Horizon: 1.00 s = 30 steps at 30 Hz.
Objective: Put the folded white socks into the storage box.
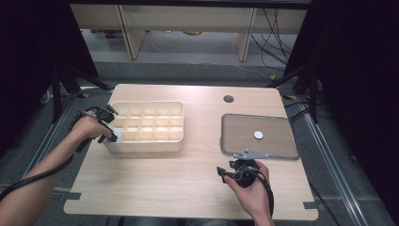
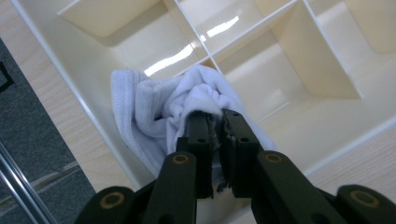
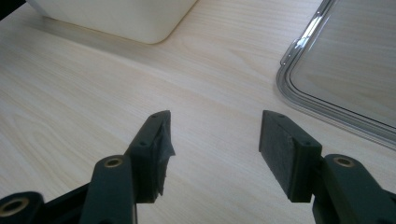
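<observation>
My bench (image 1: 188, 165) is a pale wood top with a wide bare stretch across its near half, between my two hands, and dark floor past every edge. On its left half sits the cream divided organiser box (image 1: 146, 141), its left wall close to the bench's left edge, so there is little room on that side. On the right half lies the clear flat lid (image 1: 235, 141) with a small white disc (image 1: 258, 134) on it; its far right corner nearly reaches the bench edge, and open wood separates it from the box.

My left hand-held gripper (image 2: 212, 116) is at the box's near-left corner compartment, pinching a white knitted cloth (image 2: 140, 112) between nearly closed jaws. The cloth (bunched, partly draped against the outer wall) sits inside that corner cell, hemmed in by the dividers.

My right hand-held gripper (image 3: 215, 140) hangs over bare wood just in front of the lid's near rim, jaws spread wide with nothing between them.
</observation>
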### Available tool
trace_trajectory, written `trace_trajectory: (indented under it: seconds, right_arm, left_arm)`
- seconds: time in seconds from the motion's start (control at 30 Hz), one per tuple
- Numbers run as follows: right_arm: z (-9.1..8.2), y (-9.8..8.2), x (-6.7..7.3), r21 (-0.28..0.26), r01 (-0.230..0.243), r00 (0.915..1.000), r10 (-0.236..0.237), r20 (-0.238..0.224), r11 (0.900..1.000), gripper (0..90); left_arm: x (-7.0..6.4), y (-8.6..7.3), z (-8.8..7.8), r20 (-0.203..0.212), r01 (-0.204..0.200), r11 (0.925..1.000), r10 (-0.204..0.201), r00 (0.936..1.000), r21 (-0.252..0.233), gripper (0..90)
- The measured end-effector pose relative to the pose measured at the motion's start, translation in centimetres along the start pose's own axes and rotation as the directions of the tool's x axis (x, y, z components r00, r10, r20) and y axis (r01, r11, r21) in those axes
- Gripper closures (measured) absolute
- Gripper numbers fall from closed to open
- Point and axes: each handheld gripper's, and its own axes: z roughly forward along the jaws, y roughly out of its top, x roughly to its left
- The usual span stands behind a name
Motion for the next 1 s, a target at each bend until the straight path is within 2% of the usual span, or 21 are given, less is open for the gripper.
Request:
trace_trajectory:
  seconds: [0.17,0.2,0.23,0.3,0.43,0.47,0.5,0.53,0.57,0.6,0.63,0.67,0.77,0.8,0.87,0.9,1.0]
  right_arm:
    - [0.1,0.0,0.1,0.005,-0.014,0.9997,0.014,-0.018,1.000,44.5]
    - [0.1,-0.1,0.1,0.007,-0.014,0.9997,0.014,-0.017,1.000,44.5]
    - [0.1,-0.1,0.2,0.012,-0.020,0.9997,0.020,-0.017,1.000,44.5]
    - [0.1,-0.1,0.1,0.007,-0.012,0.9998,0.012,-0.014,1.000,44.5]
    - [-0.1,0.0,0.1,0.007,-0.015,0.9998,0.015,-0.009,1.000,44.5]
    - [0.0,-0.1,0.0,-0.002,-0.021,0.9996,0.021,-0.017,1.000,44.4]
    - [0.0,0.0,0.0,0.001,-0.020,0.9997,0.020,-0.013,1.000,44.4]
    - [0.0,0.0,0.0,0.008,-0.020,0.9997,0.020,-0.011,1.000,44.4]
    - [0.0,0.0,0.1,0.011,-0.036,0.9993,0.036,-0.012,0.999,44.3]
    - [0.1,0.0,-0.1,0.005,-0.009,0.9999,0.009,-0.015,1.000,44.3]
    - [0.1,0.0,-0.1,0.005,-0.009,0.9999,0.009,-0.014,1.000,44.3]
    - [0.1,0.0,-0.1,0.004,-0.009,0.9999,0.009,-0.014,1.000,44.3]
    - [0.0,0.0,0.0,0.005,-0.009,0.9999,0.009,-0.005,1.000,44.2]
    - [-0.1,0.0,0.2,0.011,-0.033,0.9994,0.033,-0.007,0.999,44.2]
    - [-0.1,0.0,0.2,0.013,-0.047,0.9988,0.047,-0.013,0.999,44.0]
    - [-0.2,0.0,0.1,0.011,-0.039,0.9992,0.039,-0.003,0.999,44.0]
    - [-0.2,0.0,-0.2,-0.004,-0.011,0.9999,0.011,-0.002,1.000,43.9]
  left_arm:
    - [0.0,-0.1,0.6,0.001,0.016,0.9999,-0.016,0.9999,-0.006,85.3]
    - [0.0,-0.1,0.7,-0.008,0.000,1.0000,0.000,1.0000,0.005,85.6]
    - [-0.1,-0.2,0.8,-0.014,0.012,0.9999,-0.012,0.9998,-0.012,85.7]
    - [-0.2,-0.3,0.7,-0.018,0.000,0.9999,0.000,0.9998,-0.013,85.7]
    - [-0.1,-0.6,0.3,-0.009,0.004,0.9988,-0.004,0.9999,-0.049,83.9]
    - [0.0,-0.6,0.0,-0.007,-0.014,0.9987,0.014,0.9999,-0.049,82.5]
    - [-0.1,-0.7,-0.3,0.003,-0.001,0.9971,0.001,1.0000,-0.076,80.4]
    - [-0.1,-0.7,-0.5,0.002,-0.005,0.9952,0.006,1.0000,-0.098,78.9]
    - [0.0,-0.6,-1.2,-0.004,-0.040,0.9940,0.039,0.9992,-0.102,77.4]
    - [-0.2,-0.7,-1.6,0.000,-0.036,0.9921,0.037,0.9993,-0.121,75.7]
    - [-0.1,-0.6,-2.1,0.000,-0.061,0.9870,0.062,0.9981,-0.148,74.7]
    - [-0.2,-0.6,-2.6,-0.001,-0.068,0.9845,0.068,0.9977,-0.162,73.4]
    - [-0.6,-0.8,-3.9,-0.017,-0.075,0.9711,0.073,0.9972,-0.226,67.7]
    - [-0.6,-0.9,-4.3,-0.021,-0.078,0.9671,0.075,0.9969,-0.242,65.7]
    - [-0.8,-1.3,-4.8,-0.032,-0.080,0.9556,0.074,0.9967,-0.284,63.0]
    - [-0.9,-1.5,-5.1,-0.038,-0.083,0.9506,0.075,0.9964,-0.299,61.8]
    - [-1.3,-2.2,-5.7,-0.031,-0.069,0.9214,0.062,0.9976,-0.383,55.8]
